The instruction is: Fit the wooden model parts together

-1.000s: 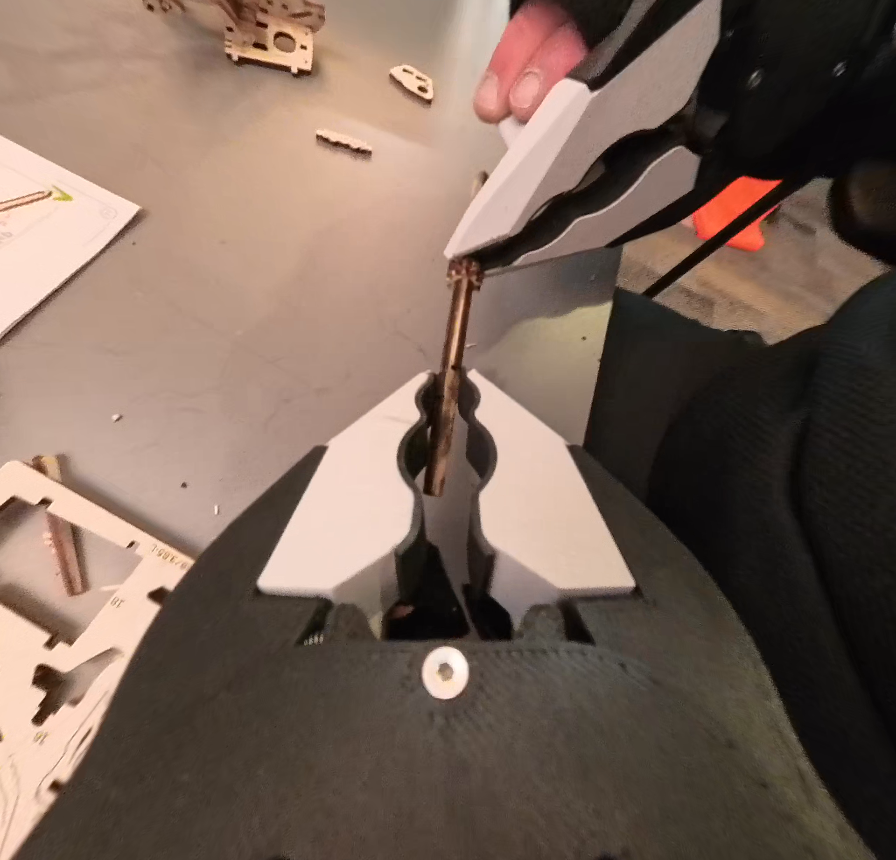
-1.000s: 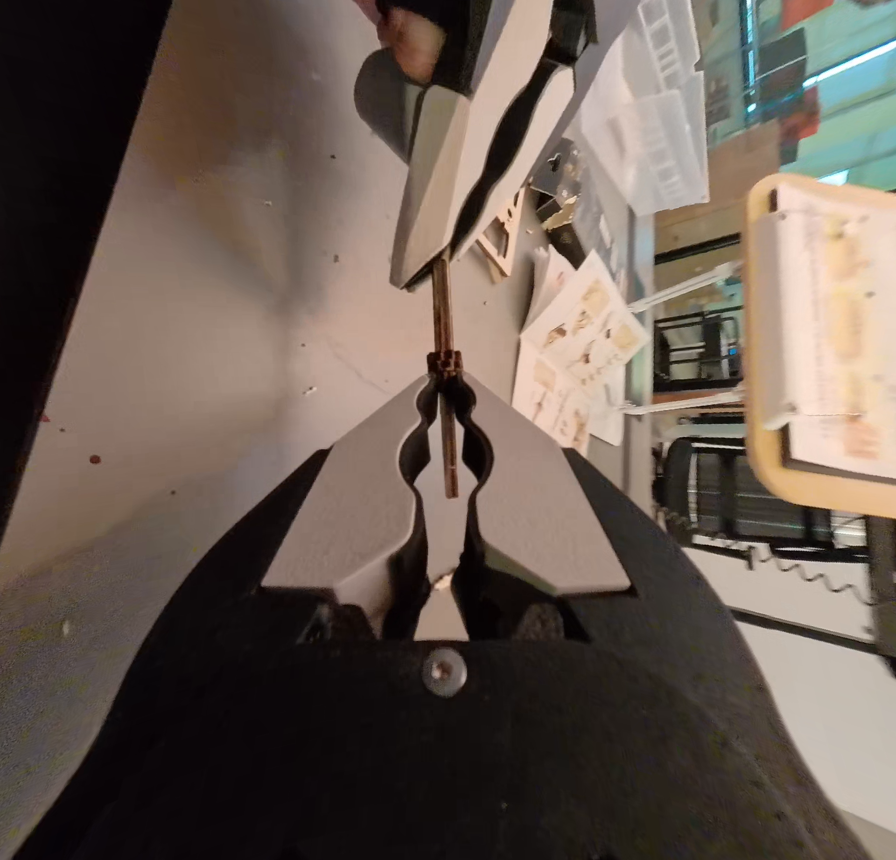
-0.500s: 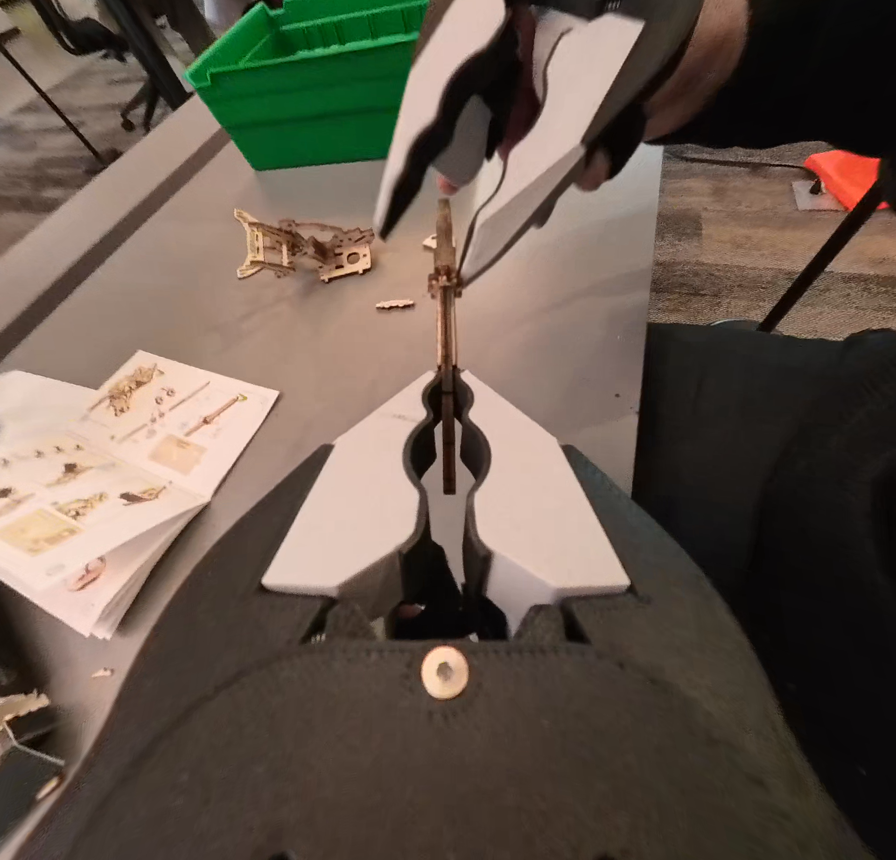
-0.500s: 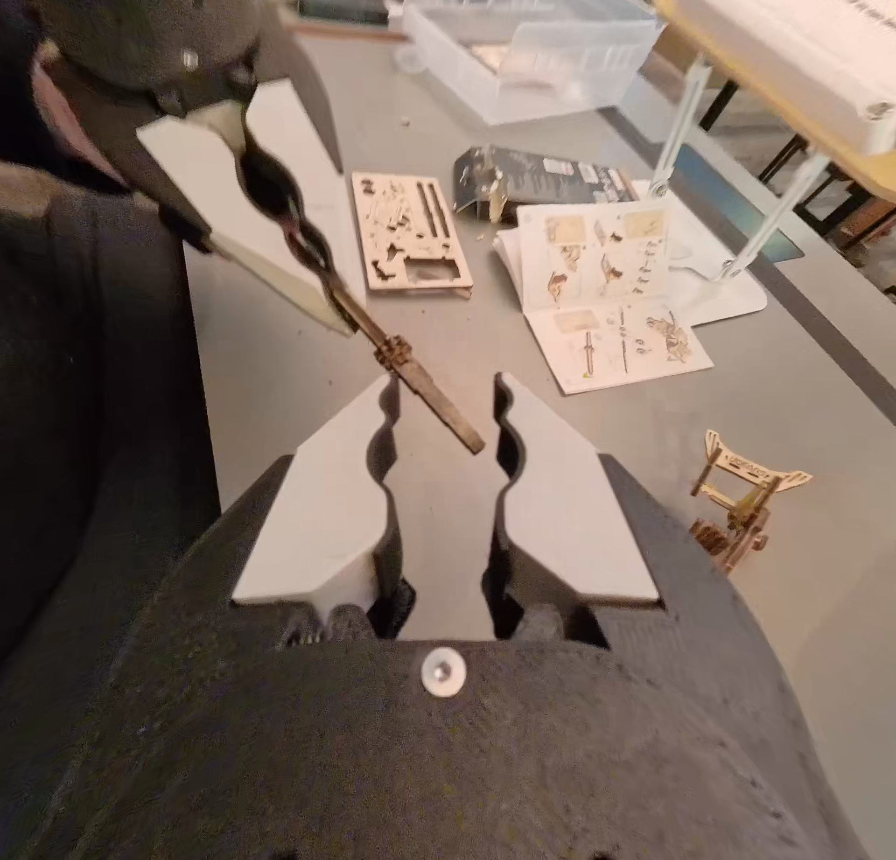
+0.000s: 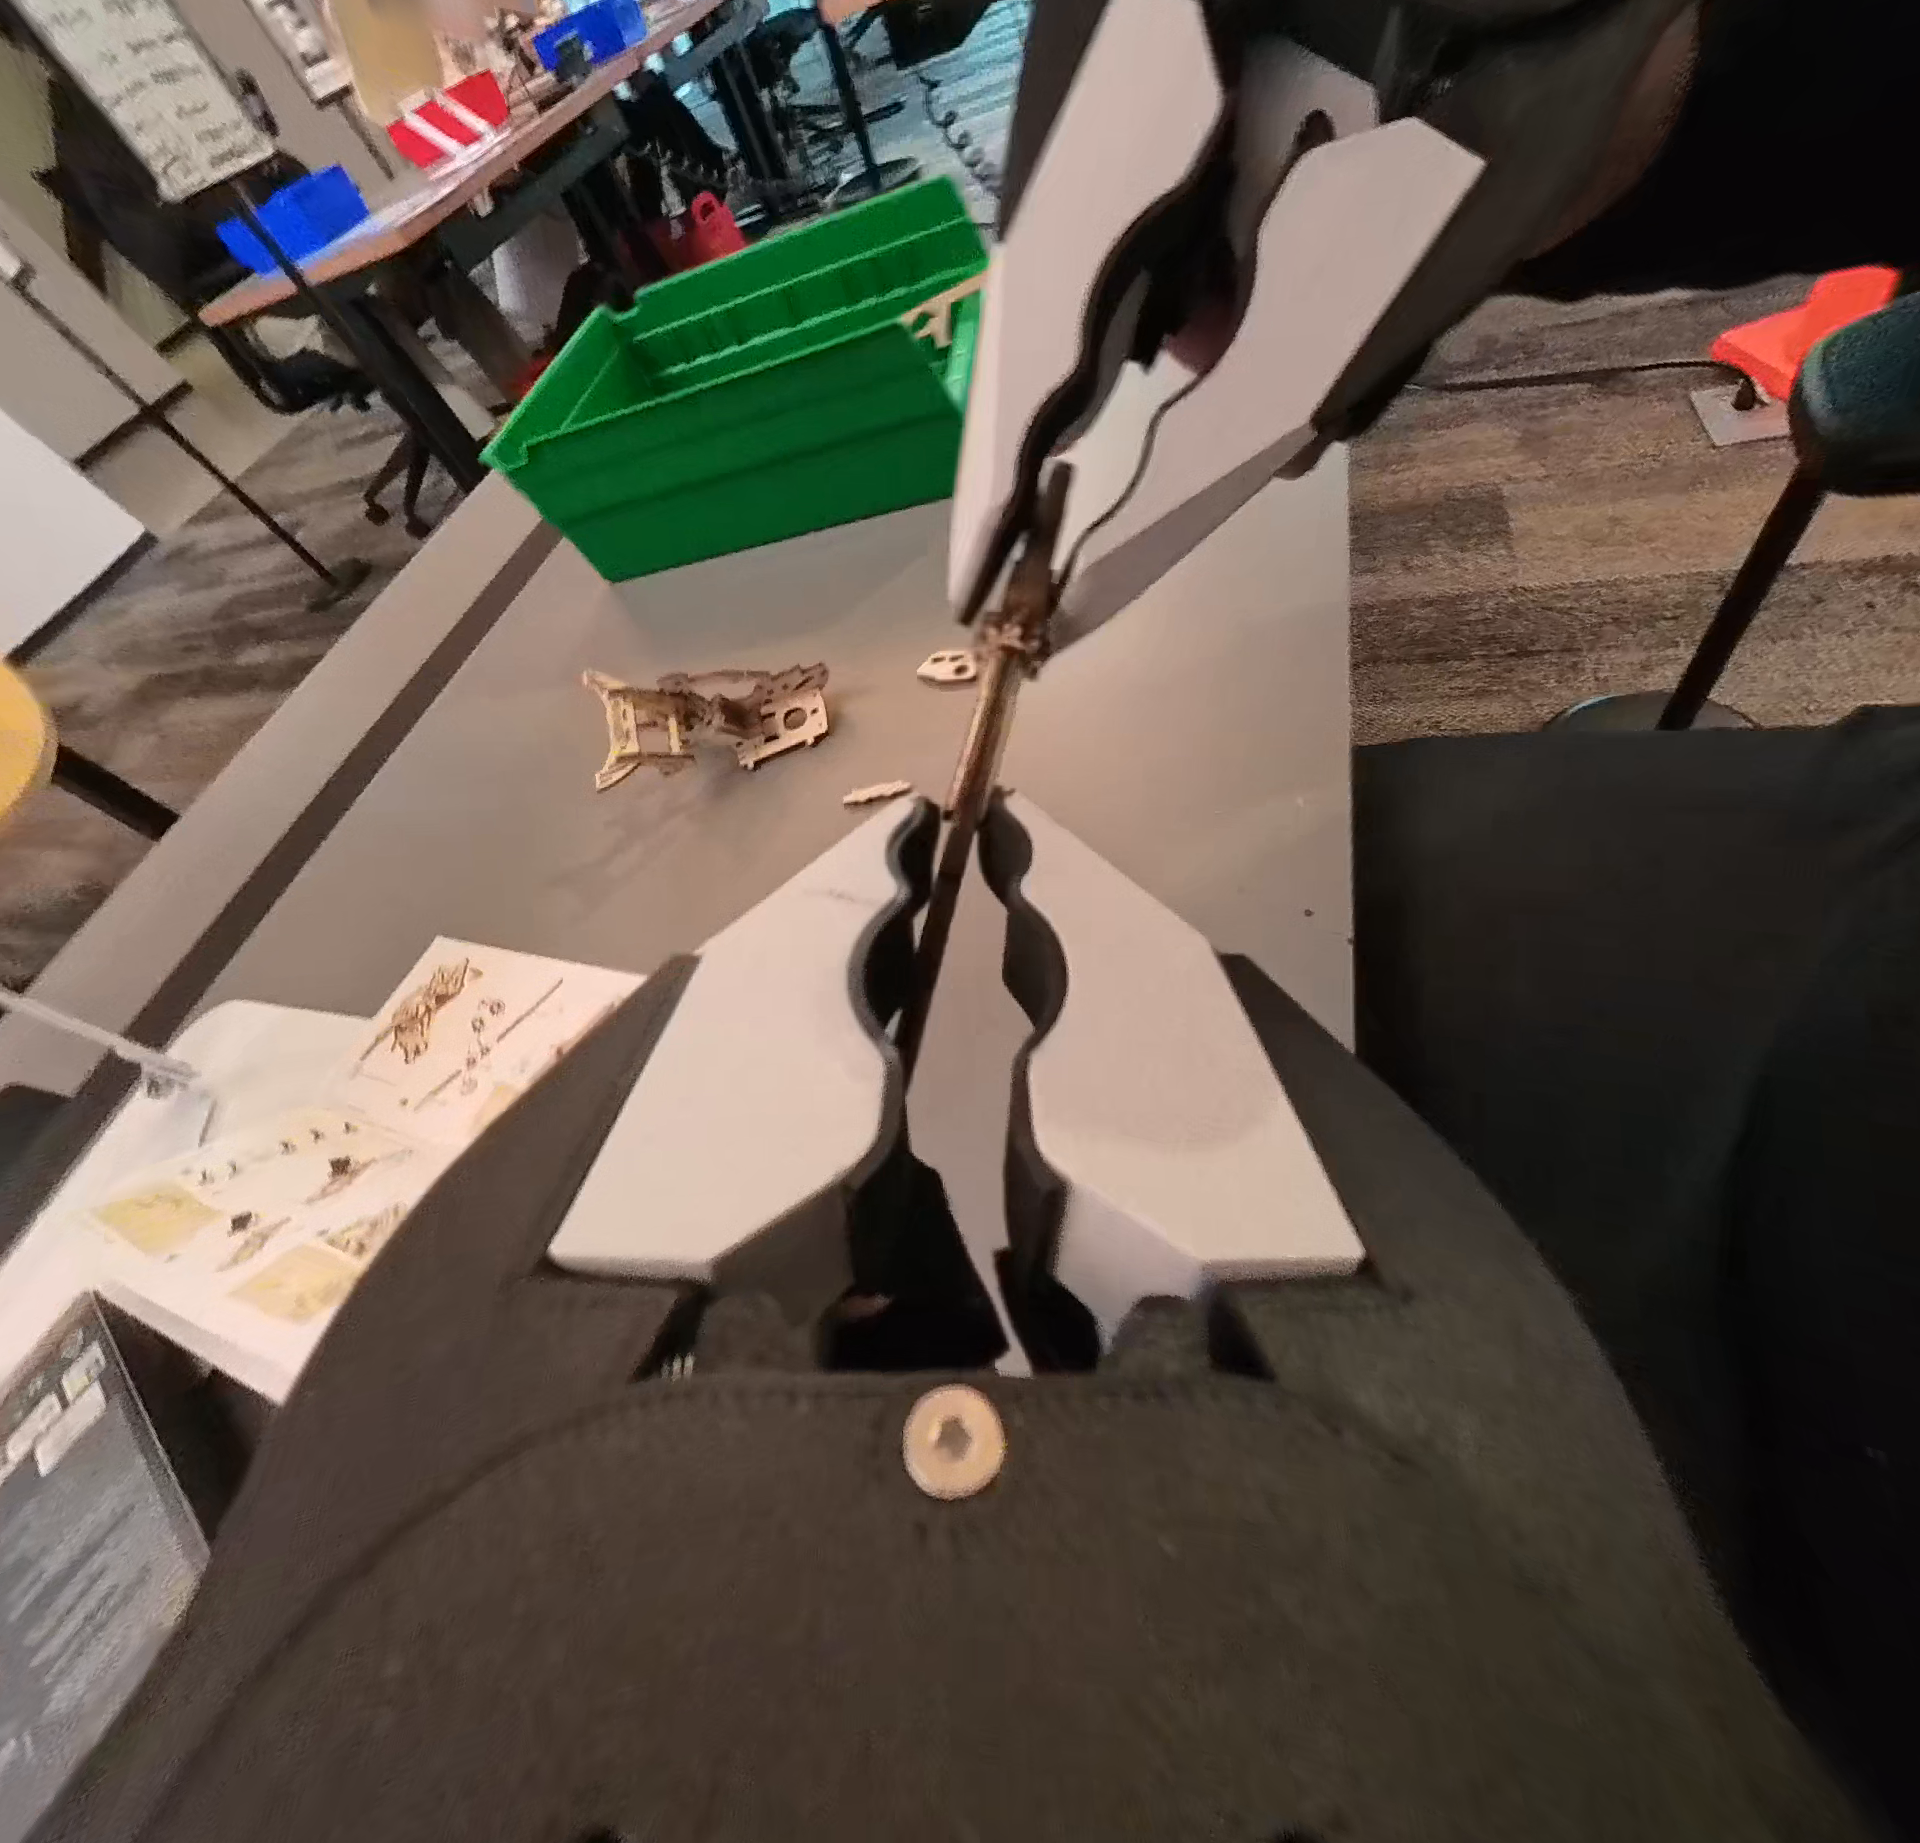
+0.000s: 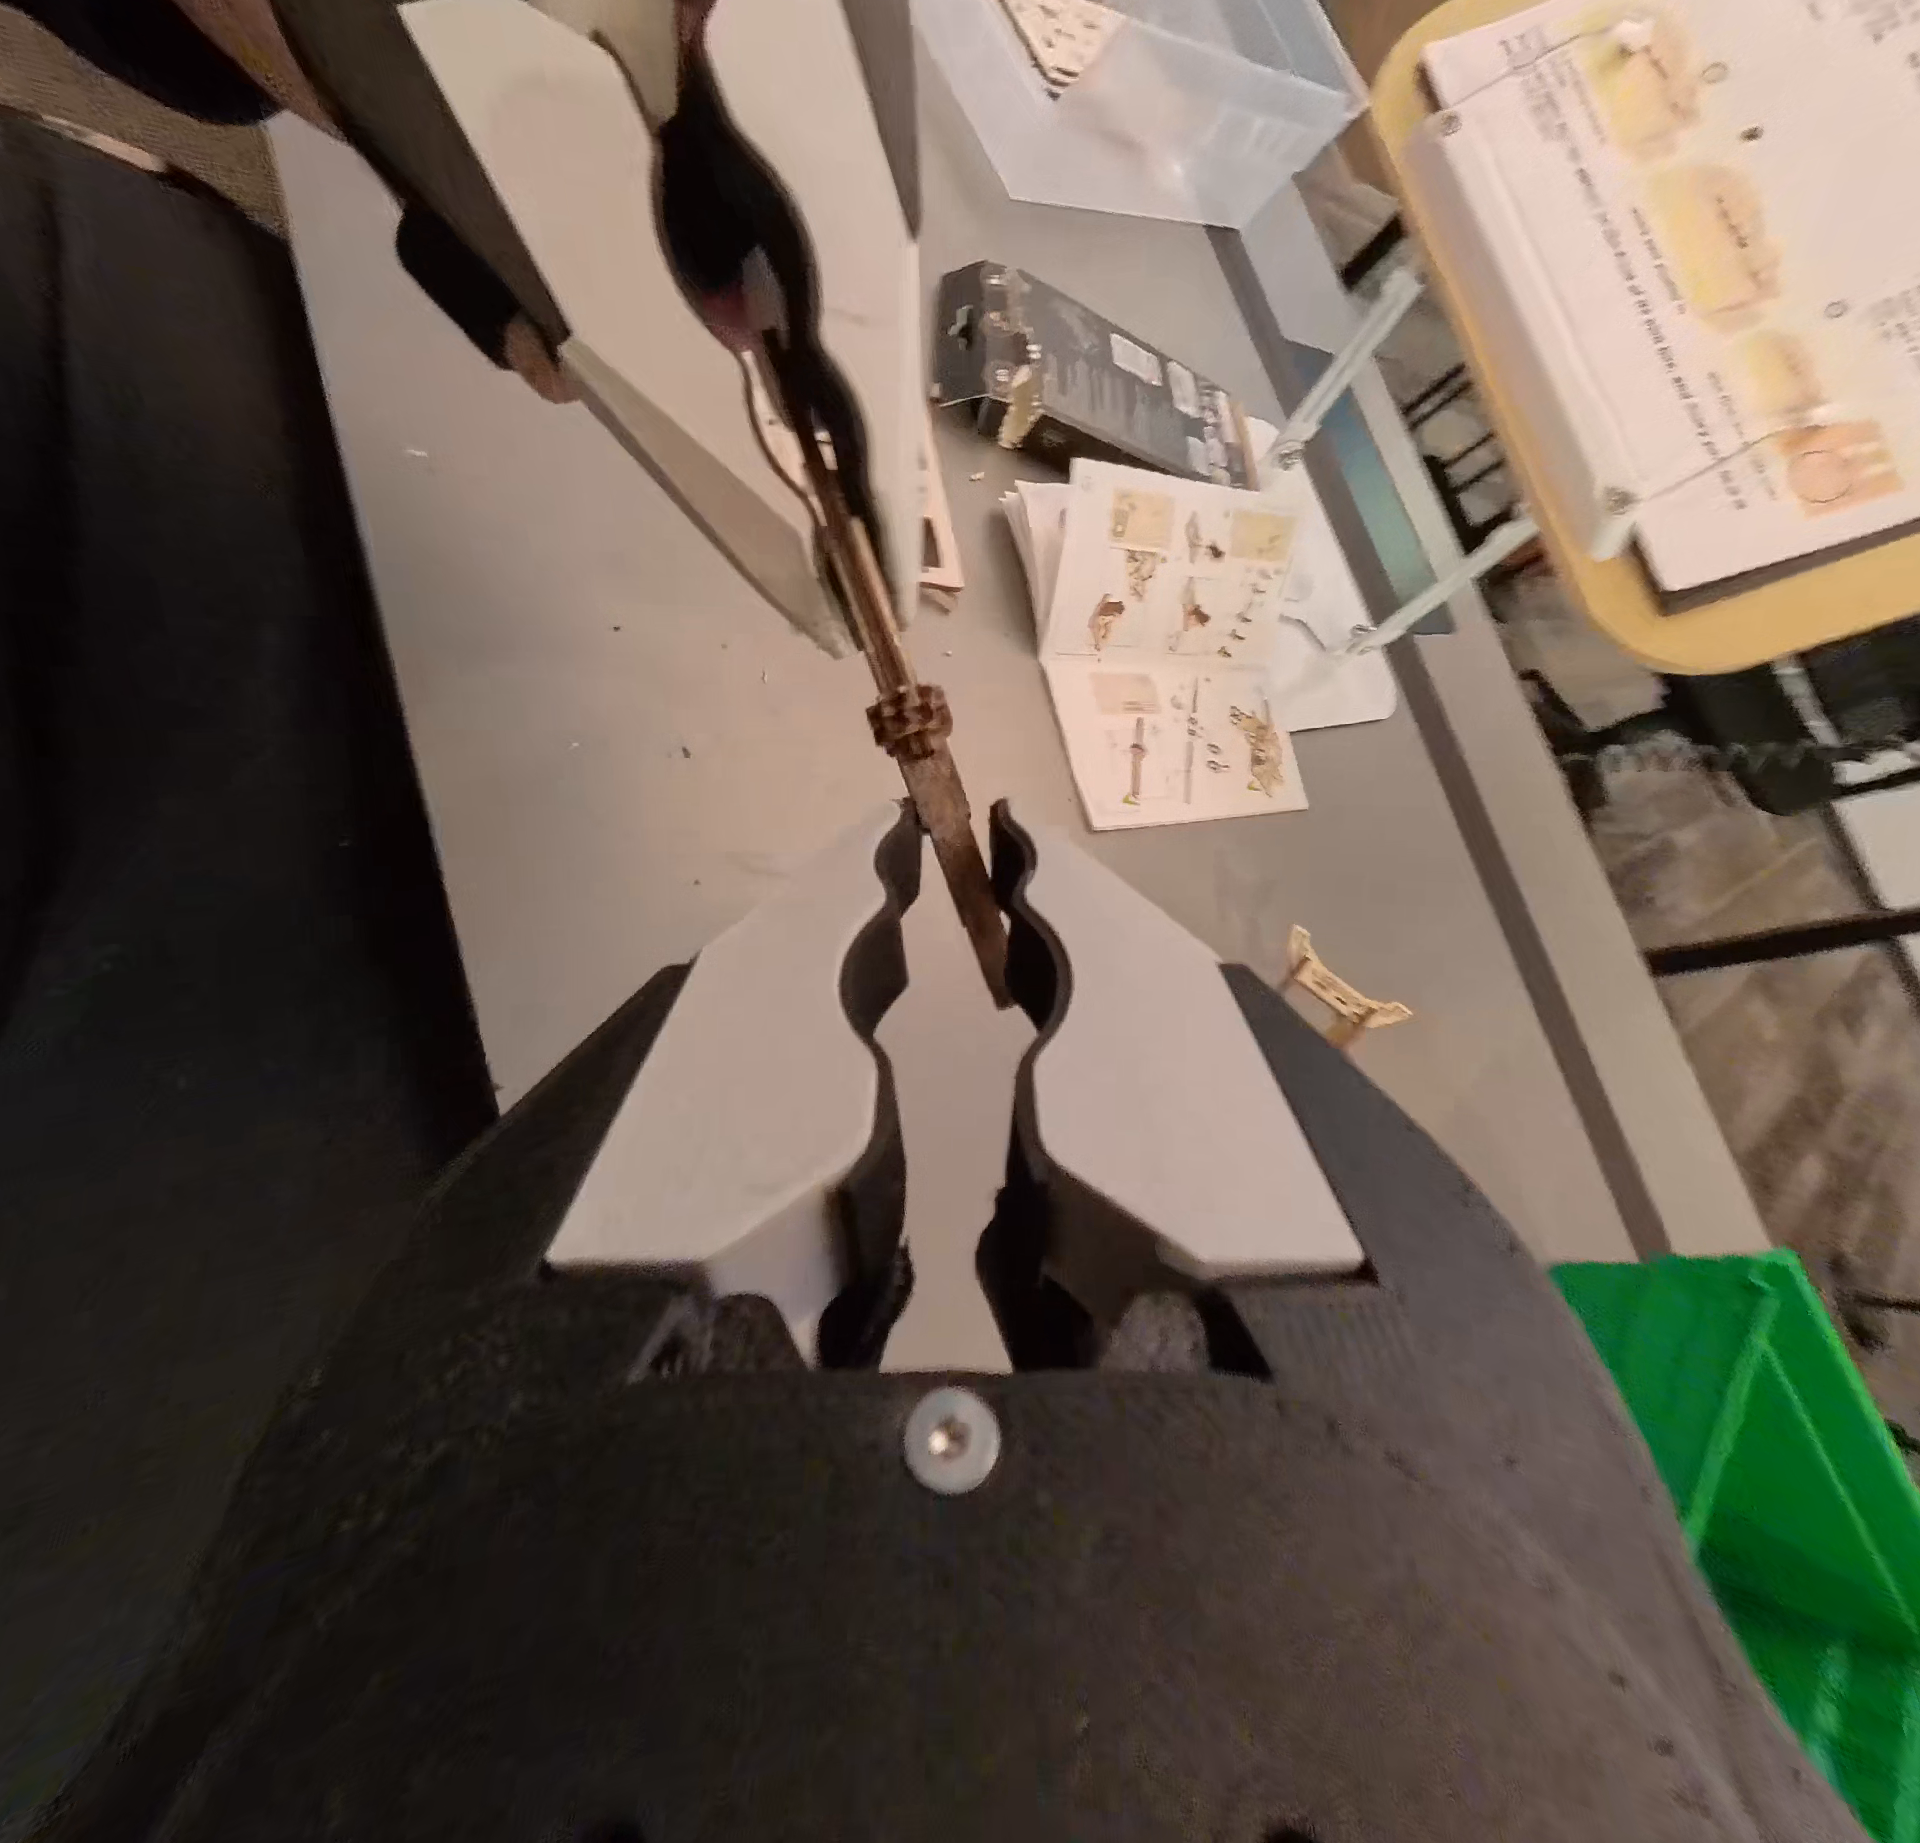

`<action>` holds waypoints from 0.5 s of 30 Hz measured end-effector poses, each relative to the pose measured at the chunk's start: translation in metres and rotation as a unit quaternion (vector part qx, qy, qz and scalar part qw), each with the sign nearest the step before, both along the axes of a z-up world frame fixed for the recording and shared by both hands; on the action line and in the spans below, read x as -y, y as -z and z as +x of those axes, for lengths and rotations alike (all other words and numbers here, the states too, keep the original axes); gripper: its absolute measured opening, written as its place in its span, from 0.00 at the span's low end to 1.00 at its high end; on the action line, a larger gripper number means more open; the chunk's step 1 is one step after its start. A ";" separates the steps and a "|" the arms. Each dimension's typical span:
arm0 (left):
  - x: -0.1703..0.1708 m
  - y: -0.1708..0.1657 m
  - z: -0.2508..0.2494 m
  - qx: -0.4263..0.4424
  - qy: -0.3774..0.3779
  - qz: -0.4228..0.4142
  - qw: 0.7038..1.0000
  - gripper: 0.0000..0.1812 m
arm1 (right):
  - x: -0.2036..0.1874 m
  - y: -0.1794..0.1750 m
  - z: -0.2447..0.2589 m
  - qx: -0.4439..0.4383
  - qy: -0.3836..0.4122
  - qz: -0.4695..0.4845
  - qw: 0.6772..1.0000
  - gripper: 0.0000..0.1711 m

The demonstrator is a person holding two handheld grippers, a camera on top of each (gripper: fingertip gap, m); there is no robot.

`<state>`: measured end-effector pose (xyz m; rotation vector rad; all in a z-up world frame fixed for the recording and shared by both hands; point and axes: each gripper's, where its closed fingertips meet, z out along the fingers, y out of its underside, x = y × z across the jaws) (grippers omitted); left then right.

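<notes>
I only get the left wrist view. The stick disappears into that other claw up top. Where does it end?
Observer: In the right wrist view the stick ends partway in between the right gripper fingers, and seems to lean on one finger.
Operator: There's a blurry lump on the stick. What is it?
Observer: A dark toothed ring around the stick. It sits in the open between the left gripper and the right gripper, inside neither.
Operator: Is anything on the table that I can't see?
Observer: Yes, a clear box stands at the far end, behind the left gripper.
</notes>
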<state>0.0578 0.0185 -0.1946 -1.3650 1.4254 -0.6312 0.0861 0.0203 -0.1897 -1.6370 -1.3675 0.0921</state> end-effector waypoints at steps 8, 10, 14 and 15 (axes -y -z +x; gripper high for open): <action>0.011 -0.021 0.015 0.012 0.016 0.085 0.996 0.04 | 0.013 -0.018 0.017 0.005 0.083 0.053 0.995 0.07; 0.014 -0.028 0.019 0.019 0.017 0.103 0.994 0.06 | 0.017 -0.023 0.019 0.001 0.096 0.075 0.993 0.07; 0.021 -0.029 0.021 0.010 0.031 0.119 0.992 0.05 | 0.024 -0.023 0.020 -0.029 0.097 0.060 0.993 0.07; 0.025 -0.025 0.022 0.000 0.042 0.119 0.992 0.03 | 0.023 -0.023 0.020 -0.037 0.095 0.053 0.993 0.08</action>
